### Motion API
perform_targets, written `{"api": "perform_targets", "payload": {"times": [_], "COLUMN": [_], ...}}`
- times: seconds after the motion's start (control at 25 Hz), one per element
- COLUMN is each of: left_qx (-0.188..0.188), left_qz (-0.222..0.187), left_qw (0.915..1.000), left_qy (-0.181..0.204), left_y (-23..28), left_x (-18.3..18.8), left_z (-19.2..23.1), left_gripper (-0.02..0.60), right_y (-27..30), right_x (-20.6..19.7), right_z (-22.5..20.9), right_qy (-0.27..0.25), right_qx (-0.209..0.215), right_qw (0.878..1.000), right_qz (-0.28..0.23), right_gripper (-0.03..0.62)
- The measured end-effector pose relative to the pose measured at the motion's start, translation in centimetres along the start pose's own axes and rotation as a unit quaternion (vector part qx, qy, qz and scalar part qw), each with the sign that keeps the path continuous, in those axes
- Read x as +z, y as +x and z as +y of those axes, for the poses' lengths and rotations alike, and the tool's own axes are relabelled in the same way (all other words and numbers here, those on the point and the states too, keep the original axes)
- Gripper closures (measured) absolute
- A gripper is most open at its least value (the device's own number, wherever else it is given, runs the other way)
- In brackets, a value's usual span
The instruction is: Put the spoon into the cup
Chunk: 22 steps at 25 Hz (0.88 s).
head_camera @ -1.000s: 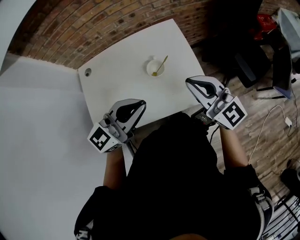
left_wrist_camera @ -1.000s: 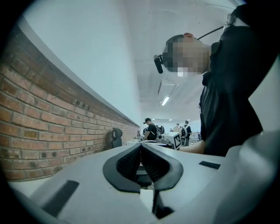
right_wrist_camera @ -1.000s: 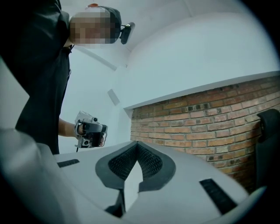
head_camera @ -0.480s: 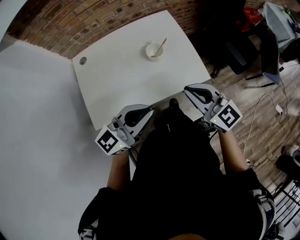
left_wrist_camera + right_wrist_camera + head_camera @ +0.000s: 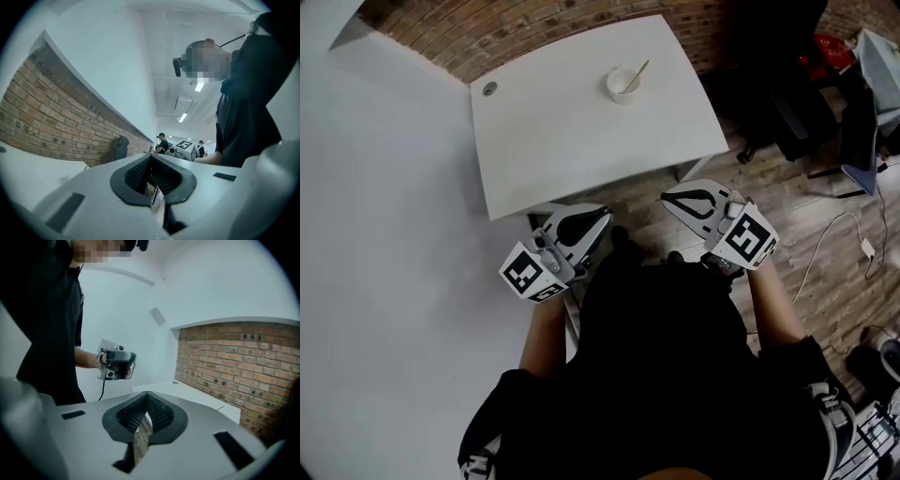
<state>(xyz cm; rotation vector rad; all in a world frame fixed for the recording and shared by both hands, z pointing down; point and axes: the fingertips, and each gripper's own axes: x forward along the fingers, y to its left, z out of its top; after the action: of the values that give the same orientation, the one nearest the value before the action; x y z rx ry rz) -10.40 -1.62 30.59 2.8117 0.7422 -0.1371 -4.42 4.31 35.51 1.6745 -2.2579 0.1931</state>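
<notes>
A white cup (image 5: 623,85) stands near the far right corner of the white table (image 5: 572,141), with the gold spoon (image 5: 637,72) leaning inside it, handle up and to the right. Both grippers are held close to the person's body, off the table's near edge and far from the cup. My left gripper (image 5: 600,217) is shut with nothing between its pads (image 5: 151,159). My right gripper (image 5: 667,199) is also shut and empty (image 5: 146,397). The right gripper view shows the left gripper (image 5: 116,365) in the person's hand; the cup is hidden in both gripper views.
A brick wall (image 5: 534,33) runs behind the table. A small round grommet (image 5: 490,88) sits at the table's far left corner. A black chair (image 5: 787,103) and cables (image 5: 839,234) are on the wooden floor to the right. Distant people (image 5: 161,143) show in the left gripper view.
Both grippers have drawn back from over the table's near edge toward the person's body and sunk a little. The cup with the spoon in it has stayed put.
</notes>
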Motion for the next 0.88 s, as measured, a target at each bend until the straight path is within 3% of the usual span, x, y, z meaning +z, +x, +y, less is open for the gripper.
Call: {"api": "perform_targets", "payload": {"times": [0.12,0.32,0.44,0.88], "left_qx": [0.011,0.007,0.014,0.005], "left_qz": [-0.001,0.025,0.025,0.054], "left_qw": [0.9999,0.9997,0.9996,0.998], "left_qy": [-0.002,0.004,-0.005,0.033], "left_y": [1.8,4.2,4.6,6.1], "left_x": [-1.2,-4.2,-5.2,-5.1], "left_z": [-3.9,-10.3,-12.8,-15.4], "left_gripper": [0.565,0.565,0.565,0.565], "right_y": [-3.3,-9.5,-11.2,-13.8], "right_x": [-0.5,-1.4,-2.0,-0.1], "right_z": [2.5,4.6,5.7,7.1], "right_qy": [-0.019,0.062,0.056,0.047], "right_qx": [0.034,0.04,0.052,0.064], "right_qw": [0.999,0.995,0.994,0.989], "right_qz": [-0.018,-0.07,-0.077,-0.123], "right_gripper": [0.588,0.588,0.588,0.588]}}
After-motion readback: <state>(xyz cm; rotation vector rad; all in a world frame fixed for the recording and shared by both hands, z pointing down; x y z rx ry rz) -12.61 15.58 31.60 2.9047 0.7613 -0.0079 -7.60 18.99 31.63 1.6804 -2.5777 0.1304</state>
